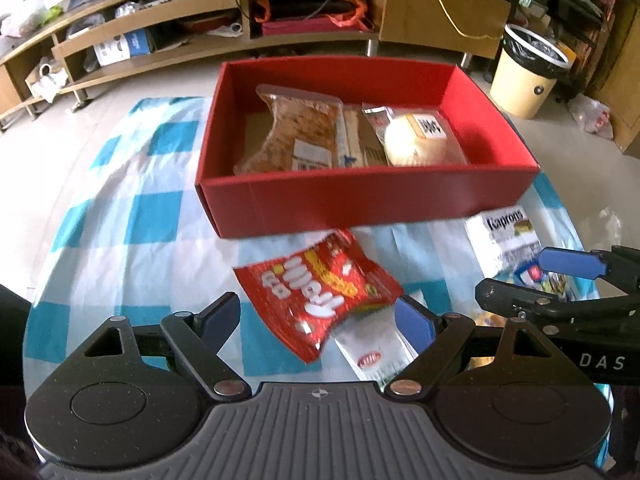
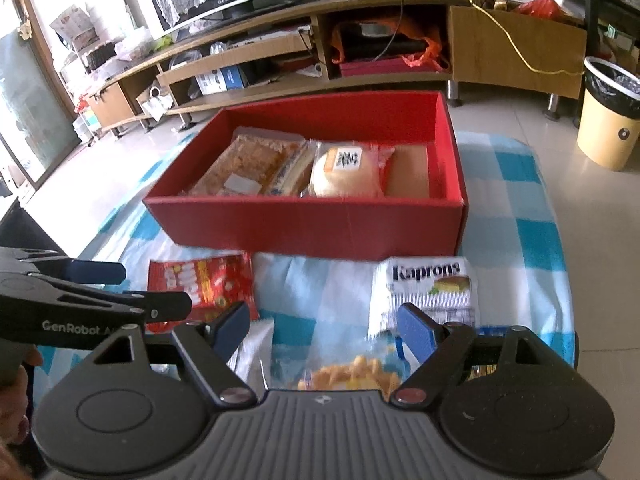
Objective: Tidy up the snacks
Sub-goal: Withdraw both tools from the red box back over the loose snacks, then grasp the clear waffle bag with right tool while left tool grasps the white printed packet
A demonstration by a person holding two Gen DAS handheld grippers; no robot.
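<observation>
A red box (image 1: 360,204) (image 2: 304,224) stands on a blue-and-white checked cloth and holds a brown snack pack (image 1: 296,132) (image 2: 248,164), a round bun in a clear bag (image 1: 416,142) (image 2: 344,174) and a thin pack between them. In front of it lie a red snack bag (image 1: 320,296) (image 2: 204,280), a white Kaprons pack (image 1: 504,236) (image 2: 428,284), a white sachet (image 1: 376,352) (image 2: 252,352) and a yellow snack pack (image 2: 352,376). My left gripper (image 1: 320,320) is open over the red bag and sachet. My right gripper (image 2: 320,328) is open over the yellow pack, empty.
A low wooden TV stand (image 1: 200,20) (image 2: 360,40) with cluttered shelves runs behind the box. A cream waste bin (image 1: 528,76) (image 2: 612,116) stands on the tiled floor at the right. The cloth's edge (image 2: 560,240) drops off at the right.
</observation>
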